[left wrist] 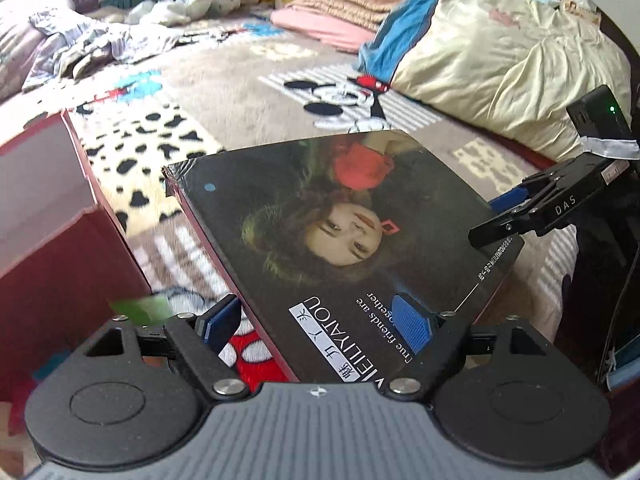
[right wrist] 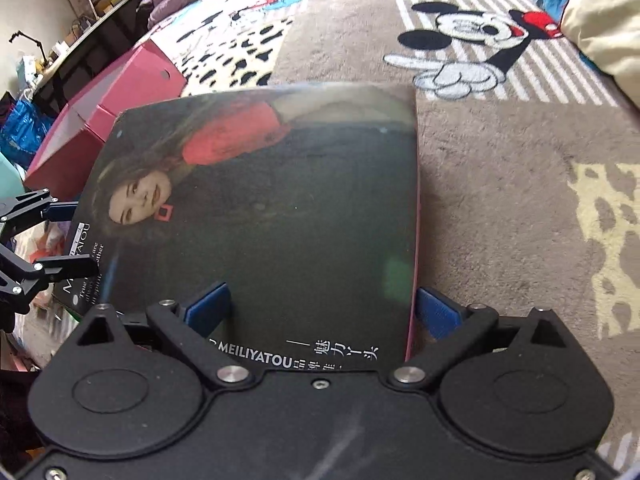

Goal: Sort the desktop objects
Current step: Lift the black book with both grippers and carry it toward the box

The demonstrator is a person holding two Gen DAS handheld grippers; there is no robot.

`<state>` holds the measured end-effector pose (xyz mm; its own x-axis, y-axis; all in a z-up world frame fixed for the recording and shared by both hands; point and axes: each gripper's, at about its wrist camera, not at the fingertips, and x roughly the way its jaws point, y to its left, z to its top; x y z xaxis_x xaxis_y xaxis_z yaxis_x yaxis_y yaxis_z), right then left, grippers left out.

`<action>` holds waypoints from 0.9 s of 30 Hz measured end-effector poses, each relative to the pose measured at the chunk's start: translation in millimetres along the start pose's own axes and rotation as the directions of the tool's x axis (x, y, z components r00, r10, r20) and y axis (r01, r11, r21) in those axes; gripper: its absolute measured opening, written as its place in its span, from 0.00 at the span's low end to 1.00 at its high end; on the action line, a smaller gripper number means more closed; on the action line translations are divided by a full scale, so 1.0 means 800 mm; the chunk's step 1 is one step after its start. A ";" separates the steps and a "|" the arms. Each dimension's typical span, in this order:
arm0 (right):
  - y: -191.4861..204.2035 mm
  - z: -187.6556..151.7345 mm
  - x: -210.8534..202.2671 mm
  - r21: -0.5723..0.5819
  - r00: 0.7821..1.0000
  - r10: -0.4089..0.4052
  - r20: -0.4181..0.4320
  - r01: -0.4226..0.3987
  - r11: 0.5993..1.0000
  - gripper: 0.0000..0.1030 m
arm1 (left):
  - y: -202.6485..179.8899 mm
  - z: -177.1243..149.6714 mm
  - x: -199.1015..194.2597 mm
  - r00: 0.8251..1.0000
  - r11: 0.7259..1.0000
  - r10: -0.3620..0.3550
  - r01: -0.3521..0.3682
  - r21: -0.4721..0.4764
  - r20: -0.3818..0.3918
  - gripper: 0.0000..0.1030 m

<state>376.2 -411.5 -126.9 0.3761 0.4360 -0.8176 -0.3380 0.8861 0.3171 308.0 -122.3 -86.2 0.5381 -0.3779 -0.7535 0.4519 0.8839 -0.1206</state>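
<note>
A flat dark box lid (left wrist: 340, 220) with a woman's portrait and "MEILIYATOU" lettering is held above the patterned carpet. My left gripper (left wrist: 320, 320) is shut on its near edge, one blue pad (left wrist: 412, 320) on top and one below. My right gripper (left wrist: 504, 216) shows at the lid's right edge in the left wrist view. In the right wrist view my right gripper (right wrist: 320, 312) is shut on the same lid (right wrist: 260, 208), one pad (right wrist: 208, 308) on top and one pad (right wrist: 436, 314) beside its pink edge. My left gripper (right wrist: 52, 240) grips its left side there.
An open red box (left wrist: 60, 220) stands on the carpet at the left; it shows pink in the right wrist view (right wrist: 120, 88). A cream bedding bundle (left wrist: 500, 48) and folded blankets (left wrist: 340, 12) lie at the far right. A desk with clutter (right wrist: 72, 40) stands at the far left.
</note>
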 end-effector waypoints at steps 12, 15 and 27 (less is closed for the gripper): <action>0.024 0.014 -0.031 -0.017 0.997 0.018 0.081 -0.017 1.000 0.98 | -0.002 0.017 -0.043 0.994 0.998 0.049 -0.052 0.024 0.096 0.80; 0.037 0.021 -0.036 -0.026 0.994 0.025 0.110 -0.023 0.999 0.98 | 0.007 0.019 -0.059 0.990 0.997 0.068 -0.071 0.019 0.126 0.80; 0.149 0.077 -0.027 -0.119 0.959 0.161 0.235 -0.136 0.984 0.98 | 0.106 0.009 -0.155 0.940 0.975 0.220 -0.204 -0.088 0.260 0.81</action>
<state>380.8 -306.0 -41.8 0.5092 0.5972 -0.6198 -0.4861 0.7938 0.3655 284.8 -2.4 1.9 0.7905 -0.2320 -0.5668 0.2679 0.9632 -0.0207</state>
